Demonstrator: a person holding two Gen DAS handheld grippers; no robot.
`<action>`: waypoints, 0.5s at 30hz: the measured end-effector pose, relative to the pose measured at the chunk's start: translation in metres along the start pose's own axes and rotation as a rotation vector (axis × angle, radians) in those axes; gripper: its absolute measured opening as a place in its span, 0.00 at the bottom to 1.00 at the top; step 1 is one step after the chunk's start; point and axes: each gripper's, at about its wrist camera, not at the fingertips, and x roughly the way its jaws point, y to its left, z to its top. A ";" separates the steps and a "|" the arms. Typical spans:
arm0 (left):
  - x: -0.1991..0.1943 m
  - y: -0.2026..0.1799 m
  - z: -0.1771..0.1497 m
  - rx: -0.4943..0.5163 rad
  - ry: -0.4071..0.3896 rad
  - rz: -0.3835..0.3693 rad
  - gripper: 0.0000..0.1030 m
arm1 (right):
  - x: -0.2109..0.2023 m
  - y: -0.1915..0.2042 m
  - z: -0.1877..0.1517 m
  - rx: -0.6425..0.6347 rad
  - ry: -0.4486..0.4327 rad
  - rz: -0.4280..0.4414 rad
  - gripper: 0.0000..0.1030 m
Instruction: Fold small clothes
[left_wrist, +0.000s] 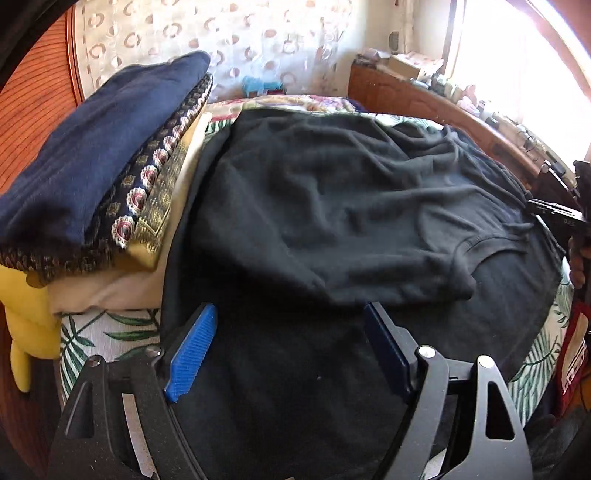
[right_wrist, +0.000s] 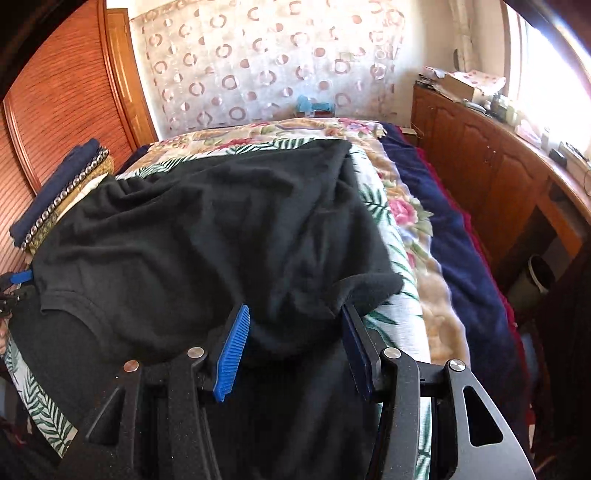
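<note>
Leaf-print bedding (left_wrist: 110, 332) covers the bed, and a black shirt (left_wrist: 332, 206) lies spread on it, beside a stack of folded clothes (left_wrist: 96, 162) at the left. Left tongs (left_wrist: 291, 332) stand open above the shirt. From the right wrist, the right tongs (right_wrist: 295, 332) grip the shirt's (right_wrist: 207, 229) near right edge.

Left gripper (left_wrist: 290, 325) wide apart, right gripper (right_wrist: 295, 328) half-spread, both downward-tilted.
</note>
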 end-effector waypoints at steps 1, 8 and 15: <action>0.001 0.001 -0.001 0.000 0.003 -0.001 0.79 | 0.001 0.000 -0.003 -0.004 -0.001 -0.005 0.51; 0.006 -0.006 -0.005 0.032 0.016 0.032 0.85 | 0.008 -0.002 -0.009 -0.006 0.010 -0.014 0.51; 0.006 -0.005 -0.004 0.031 0.018 0.035 0.87 | 0.010 0.007 -0.014 -0.024 -0.003 -0.037 0.51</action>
